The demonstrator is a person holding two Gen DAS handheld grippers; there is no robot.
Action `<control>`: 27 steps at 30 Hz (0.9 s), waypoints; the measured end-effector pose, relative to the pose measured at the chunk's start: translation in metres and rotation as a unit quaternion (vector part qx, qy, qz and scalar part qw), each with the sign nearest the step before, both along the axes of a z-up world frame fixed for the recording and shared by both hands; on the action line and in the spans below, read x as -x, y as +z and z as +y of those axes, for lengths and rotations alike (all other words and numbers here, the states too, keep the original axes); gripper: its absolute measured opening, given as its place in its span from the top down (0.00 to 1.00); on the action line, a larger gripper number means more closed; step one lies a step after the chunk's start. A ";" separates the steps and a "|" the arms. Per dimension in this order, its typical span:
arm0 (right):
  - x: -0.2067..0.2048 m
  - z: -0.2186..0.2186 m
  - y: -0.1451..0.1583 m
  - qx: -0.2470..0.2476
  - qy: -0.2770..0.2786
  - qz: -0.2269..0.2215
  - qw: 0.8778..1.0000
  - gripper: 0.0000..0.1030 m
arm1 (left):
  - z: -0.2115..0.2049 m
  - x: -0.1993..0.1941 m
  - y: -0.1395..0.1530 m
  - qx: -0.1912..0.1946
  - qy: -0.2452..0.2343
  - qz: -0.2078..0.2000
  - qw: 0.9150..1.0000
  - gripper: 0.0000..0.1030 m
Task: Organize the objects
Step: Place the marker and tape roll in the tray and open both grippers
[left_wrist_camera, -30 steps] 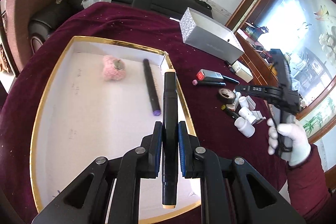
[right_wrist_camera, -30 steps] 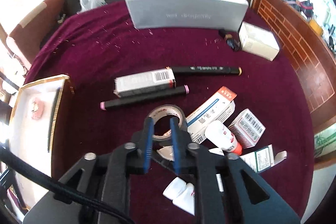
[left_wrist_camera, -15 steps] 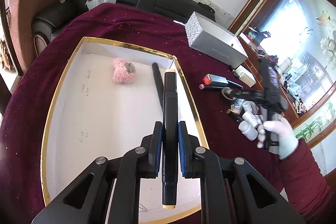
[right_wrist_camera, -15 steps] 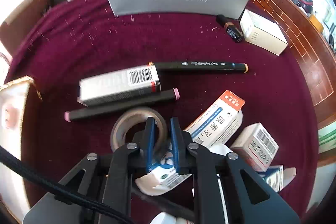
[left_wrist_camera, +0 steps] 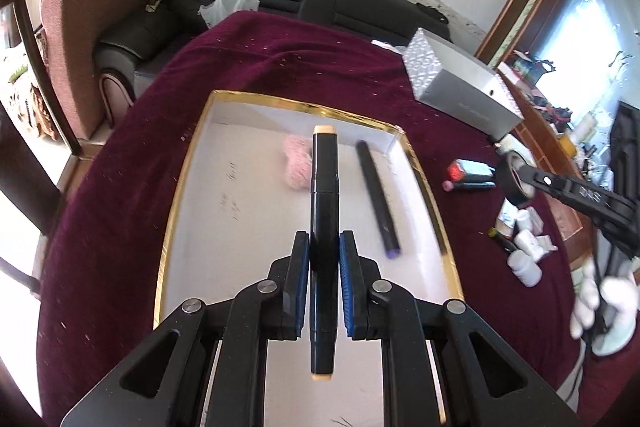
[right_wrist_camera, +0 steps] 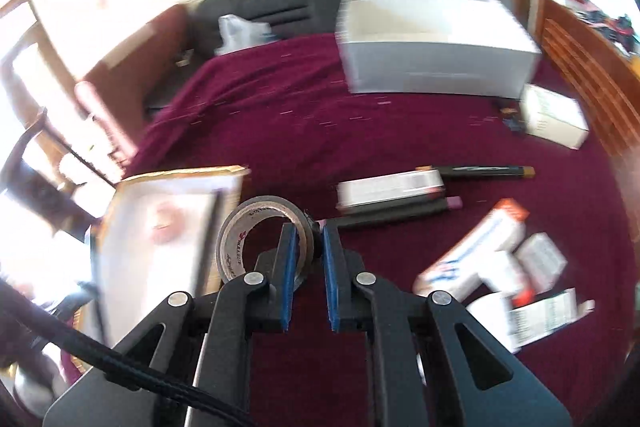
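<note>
One marker [left_wrist_camera: 324, 211] in left tool [left_wrist_camera: 324, 259] — lengthwise along fingers, over tray [left_wrist_camera: 176, 187].

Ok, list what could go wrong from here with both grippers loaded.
1. The right gripper pinches only one wall of the tape roll, which hangs to one side; it may twist or slip out.
2. The left gripper grips the long black marker below its middle; it could tilt on release into the gold-rimmed box.
3. Both loads seem bound for that box, so they might collide.

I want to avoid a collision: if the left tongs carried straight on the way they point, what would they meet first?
Probably the white floor of the gold-rimmed tray, near the pink fluffy item; the held black marker would touch first. Depth is unclear.
</note>
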State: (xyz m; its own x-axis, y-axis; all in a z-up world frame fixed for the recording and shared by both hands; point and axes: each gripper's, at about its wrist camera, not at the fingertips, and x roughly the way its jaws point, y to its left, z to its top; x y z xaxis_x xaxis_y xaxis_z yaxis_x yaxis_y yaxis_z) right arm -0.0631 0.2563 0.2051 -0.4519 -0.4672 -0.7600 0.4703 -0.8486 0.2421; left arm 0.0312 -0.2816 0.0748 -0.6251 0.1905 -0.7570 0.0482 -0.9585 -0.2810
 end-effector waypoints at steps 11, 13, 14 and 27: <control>-0.017 -0.100 -0.051 0.011 0.074 -0.071 0.995 0.89 | -0.019 0.072 -0.032 0.050 0.020 -0.060 0.997 0.89; -0.017 -0.114 -0.057 0.005 0.082 -0.074 0.994 0.89 | -0.021 0.081 -0.037 0.055 0.024 -0.068 0.996 0.89; -0.016 -0.121 -0.060 0.001 0.086 -0.075 0.993 0.89 | -0.022 0.086 -0.041 0.058 0.027 -0.072 0.995 0.89; -0.003 -0.154 -0.093 -0.035 0.095 -0.096 0.990 0.88 | -0.032 0.066 -0.020 0.002 0.034 -0.039 0.999 0.87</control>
State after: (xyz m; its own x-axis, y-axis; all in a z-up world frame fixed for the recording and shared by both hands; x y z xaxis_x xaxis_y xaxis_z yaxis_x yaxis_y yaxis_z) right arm -0.0601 0.1020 0.1126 -0.2045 -0.4736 -0.8567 0.5738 -0.7670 0.2870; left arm -0.0353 -0.3133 0.0546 -0.5751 0.1458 -0.8050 0.1355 -0.9534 -0.2695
